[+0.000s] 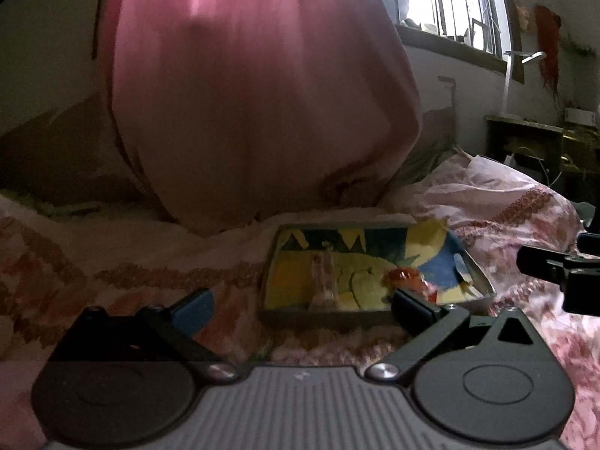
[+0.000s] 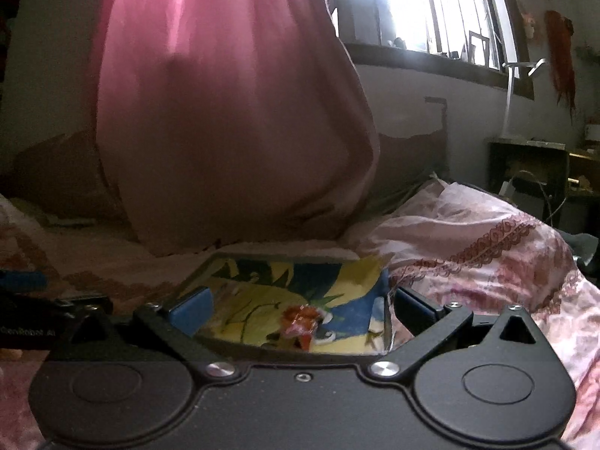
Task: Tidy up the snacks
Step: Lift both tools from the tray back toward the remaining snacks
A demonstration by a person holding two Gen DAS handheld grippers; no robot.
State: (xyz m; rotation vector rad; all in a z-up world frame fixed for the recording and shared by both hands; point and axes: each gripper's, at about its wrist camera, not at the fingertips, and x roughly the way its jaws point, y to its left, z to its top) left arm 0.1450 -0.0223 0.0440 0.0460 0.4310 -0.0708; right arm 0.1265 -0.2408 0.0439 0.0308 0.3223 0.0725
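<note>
A shallow tray [image 1: 330, 317] with a yellow, blue and green cartoon print lies on the bed; it also shows in the right wrist view [image 2: 195, 273]. A small red-orange wrapped snack [image 1: 407, 277] lies in it, toward its right side, seen too in the right wrist view [image 2: 302, 320]. A clear, glassy object [image 1: 324, 281] stands in the tray's middle. My left gripper [image 1: 302, 305] is open and empty, just in front of the tray's near edge. My right gripper [image 2: 300, 309] is open and empty, its fingers straddling the tray with the snack between them.
A floral pink bedspread [image 1: 506, 206] covers the bed, bunched up at right. A large pink curtain [image 1: 243, 93] hangs right behind the tray. A barred window [image 2: 431, 7] and a dark desk [image 2: 532, 172] stand at right. The right gripper's body [image 1: 562, 273] shows at the left view's right edge.
</note>
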